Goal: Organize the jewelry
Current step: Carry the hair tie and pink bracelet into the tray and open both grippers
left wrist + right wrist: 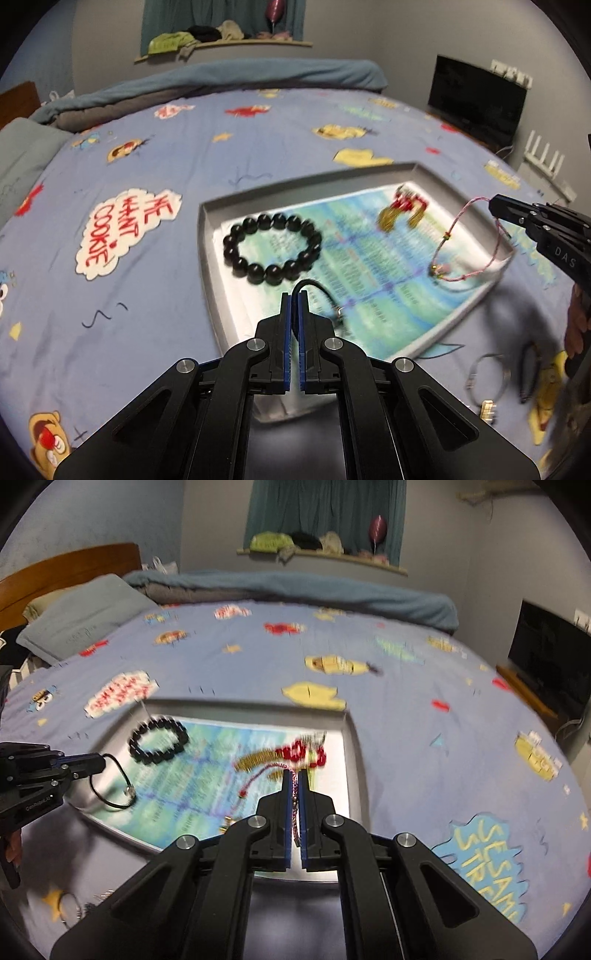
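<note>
Grippers both clamping cord jewelry over the tray (210,236).

Left gripper (294,295): jaws nearly closed, pinching a black cord bracelet (114,782) at the fingertips. In the right wrist view its loop is hanging down from the tips, long axis roughly vertical, small metal bit at the bottom right, low end just above the tray's near-left corner.

Right gripper (294,775): jaws nearly closed on a pink cord bracelet (465,240). In the left wrist view the loop is drooping from the tips down and to the left, long axis diagonal, gold beads at the low end touching or just over the printed paper (369,266) lining the tray.

Black bead bracelet (272,249) is lying flat on the tray's left side. Red-and-gold charm (402,208) is sitting at the far side, blurred.

Tray is resting on a cartoon-print bedsheet (166,155). Metal ring (489,376) is lying on the sheet off the tray's near-right corner.
</note>
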`<action>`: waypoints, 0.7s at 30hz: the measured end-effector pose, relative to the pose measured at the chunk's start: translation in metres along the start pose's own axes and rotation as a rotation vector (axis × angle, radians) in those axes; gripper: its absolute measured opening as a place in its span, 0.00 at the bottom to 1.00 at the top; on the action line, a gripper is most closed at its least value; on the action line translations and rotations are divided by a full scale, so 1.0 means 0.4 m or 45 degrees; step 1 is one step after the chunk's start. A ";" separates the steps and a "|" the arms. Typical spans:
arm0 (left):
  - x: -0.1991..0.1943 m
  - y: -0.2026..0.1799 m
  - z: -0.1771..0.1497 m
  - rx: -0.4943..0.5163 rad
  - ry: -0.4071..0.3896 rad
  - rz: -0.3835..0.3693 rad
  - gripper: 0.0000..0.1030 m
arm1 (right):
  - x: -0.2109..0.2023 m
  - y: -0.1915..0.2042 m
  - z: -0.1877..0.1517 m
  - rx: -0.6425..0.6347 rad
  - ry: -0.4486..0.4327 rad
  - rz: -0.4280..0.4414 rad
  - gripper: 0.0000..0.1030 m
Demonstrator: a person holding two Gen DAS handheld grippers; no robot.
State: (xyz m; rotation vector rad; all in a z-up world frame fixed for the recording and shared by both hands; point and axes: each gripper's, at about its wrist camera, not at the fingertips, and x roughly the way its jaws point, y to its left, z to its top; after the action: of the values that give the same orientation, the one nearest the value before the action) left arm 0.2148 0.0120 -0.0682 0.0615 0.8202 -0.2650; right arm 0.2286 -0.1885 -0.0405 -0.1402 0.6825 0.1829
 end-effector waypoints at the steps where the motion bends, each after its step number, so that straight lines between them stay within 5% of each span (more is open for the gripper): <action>1: 0.009 0.001 -0.002 0.002 0.008 0.007 0.03 | 0.019 -0.005 -0.007 0.012 0.023 0.000 0.03; 14: 0.061 0.007 -0.011 -0.005 0.078 0.022 0.08 | 0.115 -0.020 -0.056 0.033 0.204 0.015 0.05; 18: 0.055 0.000 -0.009 -0.008 0.072 0.005 0.18 | 0.101 -0.014 -0.057 0.016 0.187 0.010 0.34; 20: 0.046 -0.010 -0.009 0.006 0.064 0.010 0.28 | 0.088 -0.009 -0.056 0.006 0.176 0.010 0.40; 21: 0.040 -0.014 -0.009 0.011 0.054 0.019 0.46 | 0.084 -0.008 -0.054 0.004 0.173 0.011 0.48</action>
State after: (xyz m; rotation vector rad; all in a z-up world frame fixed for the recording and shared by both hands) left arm 0.2213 0.0036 -0.0821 0.0815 0.8609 -0.2539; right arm 0.2418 -0.1915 -0.0784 -0.1480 0.8188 0.1818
